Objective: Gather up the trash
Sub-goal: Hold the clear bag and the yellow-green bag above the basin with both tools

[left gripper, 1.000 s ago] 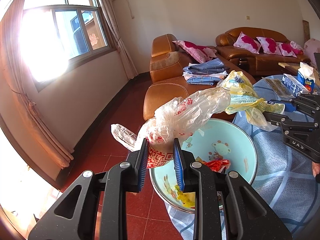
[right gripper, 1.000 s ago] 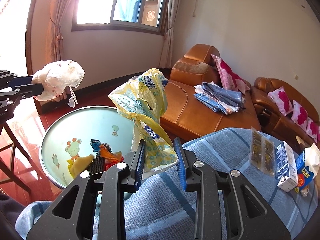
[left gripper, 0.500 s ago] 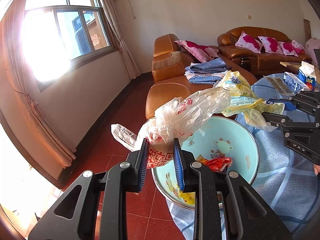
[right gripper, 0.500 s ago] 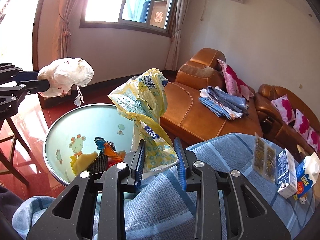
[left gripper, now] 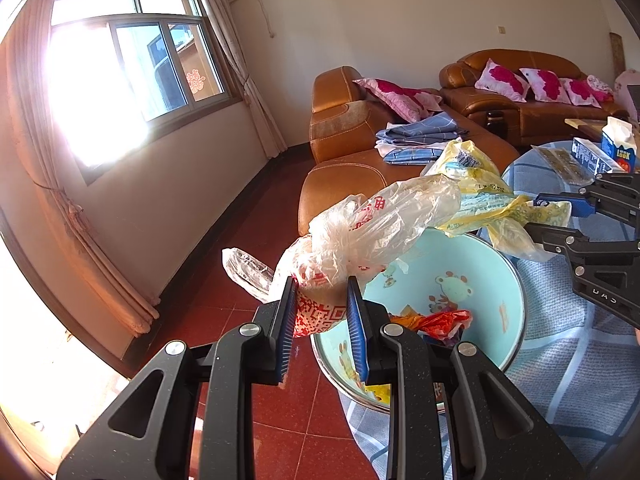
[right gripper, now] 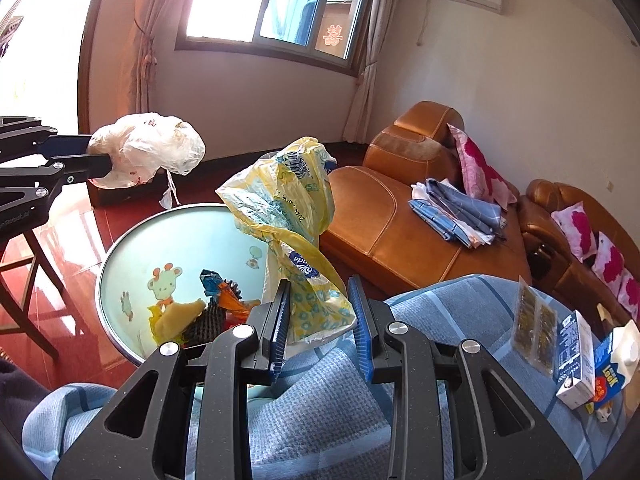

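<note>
Crinkled clear plastic bag [left gripper: 372, 236] pinched in left gripper [left gripper: 322, 314]; yellow tissue wrapper [right gripper: 296, 240] clamped in right gripper [right gripper: 320, 316]. Both hang above blue basin [left gripper: 496, 280] at desk [right gripper: 320, 400] edge. Centre over basin, lower, then release.

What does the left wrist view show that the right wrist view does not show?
Only the left wrist view shows the red printed code on the clear plastic bag between the left gripper fingers. Only the right wrist view shows the giraffe picture inside the blue basin and a dark stool. Both show the yellow plastic bag, the right gripper, and the sofa.
</note>
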Available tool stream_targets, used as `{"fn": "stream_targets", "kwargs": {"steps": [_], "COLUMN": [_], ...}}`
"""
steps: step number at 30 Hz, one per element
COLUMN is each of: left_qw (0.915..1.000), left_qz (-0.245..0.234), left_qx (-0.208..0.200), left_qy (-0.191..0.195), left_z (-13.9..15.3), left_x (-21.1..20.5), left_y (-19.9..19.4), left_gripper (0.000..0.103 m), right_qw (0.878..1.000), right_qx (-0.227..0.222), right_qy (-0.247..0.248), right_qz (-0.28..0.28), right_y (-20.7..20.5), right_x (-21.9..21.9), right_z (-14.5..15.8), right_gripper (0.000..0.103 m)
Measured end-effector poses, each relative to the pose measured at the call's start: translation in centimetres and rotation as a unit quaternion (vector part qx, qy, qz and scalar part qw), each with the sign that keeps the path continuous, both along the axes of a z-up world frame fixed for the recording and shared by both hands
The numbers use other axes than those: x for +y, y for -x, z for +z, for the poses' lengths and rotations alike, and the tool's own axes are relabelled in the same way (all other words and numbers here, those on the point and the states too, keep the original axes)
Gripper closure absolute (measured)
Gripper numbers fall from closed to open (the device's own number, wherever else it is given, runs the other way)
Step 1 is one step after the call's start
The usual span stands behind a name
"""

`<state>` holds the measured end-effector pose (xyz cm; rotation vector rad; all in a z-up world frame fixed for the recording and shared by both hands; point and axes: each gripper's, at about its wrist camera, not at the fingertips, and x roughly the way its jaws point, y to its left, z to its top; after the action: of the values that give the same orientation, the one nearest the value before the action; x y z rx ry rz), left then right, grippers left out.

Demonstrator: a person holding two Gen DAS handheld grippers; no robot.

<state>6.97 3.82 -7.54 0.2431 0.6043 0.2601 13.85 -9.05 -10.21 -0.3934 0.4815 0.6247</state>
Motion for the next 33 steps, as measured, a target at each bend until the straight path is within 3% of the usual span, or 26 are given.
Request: {"fn": "stream_targets", "kwargs": {"steps": [33], "left_qw": [0.9999], "left_qz": [0.012], "left_qx": [0.001], "left_qy": [-0.004], "left_z": [-0.1], "left_x": [0.3], "left_y": [0.3], "left_gripper": [0.079], "right_qw": [1.0], "right_qx": [-0.009], "right_qy": [0.004], "right_qz": [0.018], "right_y": [0.0], "right_x": [1.2], "right_z": [-0.4], "right_gripper": [0.073]}}
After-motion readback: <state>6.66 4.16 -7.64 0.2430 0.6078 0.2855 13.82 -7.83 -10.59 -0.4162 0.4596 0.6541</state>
